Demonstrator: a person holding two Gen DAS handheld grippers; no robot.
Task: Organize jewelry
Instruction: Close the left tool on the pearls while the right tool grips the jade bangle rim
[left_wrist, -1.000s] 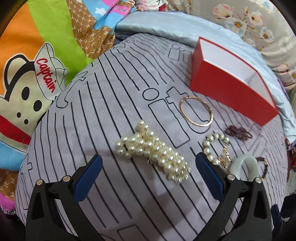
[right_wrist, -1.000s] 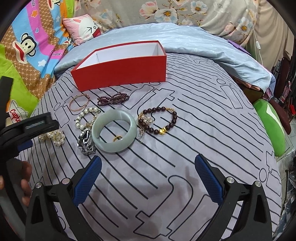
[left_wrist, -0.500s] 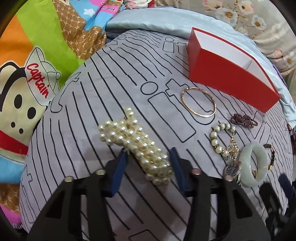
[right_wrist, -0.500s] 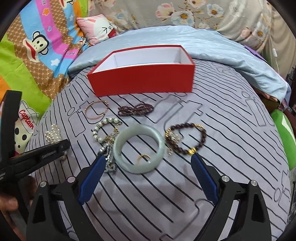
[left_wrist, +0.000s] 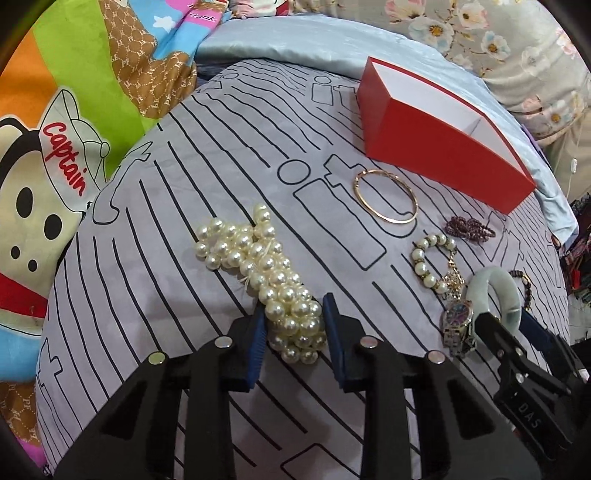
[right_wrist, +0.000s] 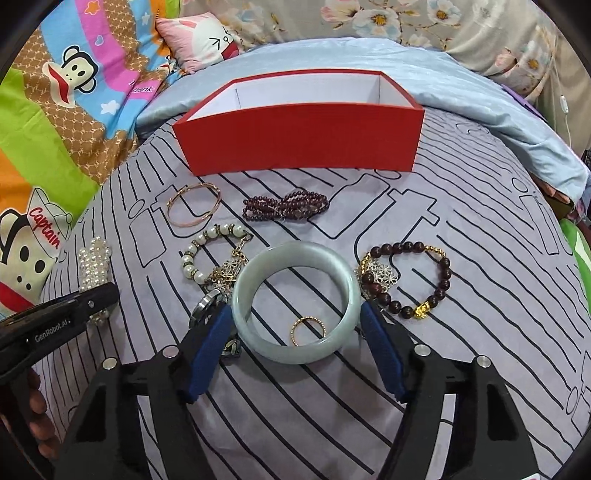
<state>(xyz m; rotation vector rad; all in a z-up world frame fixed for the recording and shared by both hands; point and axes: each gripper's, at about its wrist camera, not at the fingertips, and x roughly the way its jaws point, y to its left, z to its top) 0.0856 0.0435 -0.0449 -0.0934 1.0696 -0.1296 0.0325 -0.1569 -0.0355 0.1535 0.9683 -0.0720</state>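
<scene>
My left gripper (left_wrist: 294, 317) is shut on the near end of a bundled pearl necklace (left_wrist: 258, 266) that lies on the grey striped cover; the necklace also shows in the right wrist view (right_wrist: 95, 266). My right gripper (right_wrist: 297, 325) has its blue pads against both sides of a pale green jade bangle (right_wrist: 295, 295), which also shows in the left wrist view (left_wrist: 496, 295). A small gold ring (right_wrist: 308, 330) lies inside the bangle. An open red box (right_wrist: 299, 144) with a white inside stands behind the jewelry.
On the cover lie a thin gold bangle (right_wrist: 194, 208), a dark purple bead string (right_wrist: 286, 208), a pearl bracelet (right_wrist: 212, 254), a watch (left_wrist: 458, 321) and a brown bead bracelet (right_wrist: 410, 280). Cartoon bedding (left_wrist: 55, 155) lies left, a blue blanket (right_wrist: 461, 96) behind.
My left gripper moved forward and closed on the pearl necklace. My right gripper moved forward and closed in around the jade bangle.
</scene>
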